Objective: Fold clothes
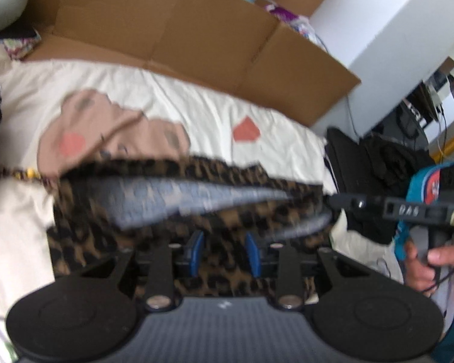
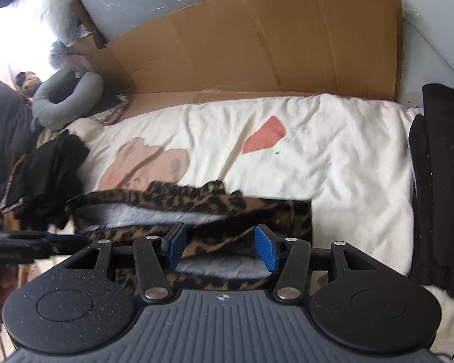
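From my right hand-held gripper [image 2: 221, 248], I see its blue pads [image 2: 266, 248] standing apart with leopard-print fabric [image 2: 215, 208] bunched between them, its pale grey lining showing. The garment lies on a cream bed cover [image 2: 333, 163] with pink patches. Flattened cardboard [image 2: 257, 45] stands behind. The left hand-held gripper [image 2: 66, 239] reaches the fabric's left edge.

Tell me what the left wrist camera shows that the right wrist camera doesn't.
Only the left wrist view shows the right gripper's body from the side, with the bare hand holding it. Only the right wrist view shows the grey neck pillow and the stuffed toy wearing sunglasses. Both show the leopard-print garment with its grey lining, the cream bedcover and the flattened cardboard.
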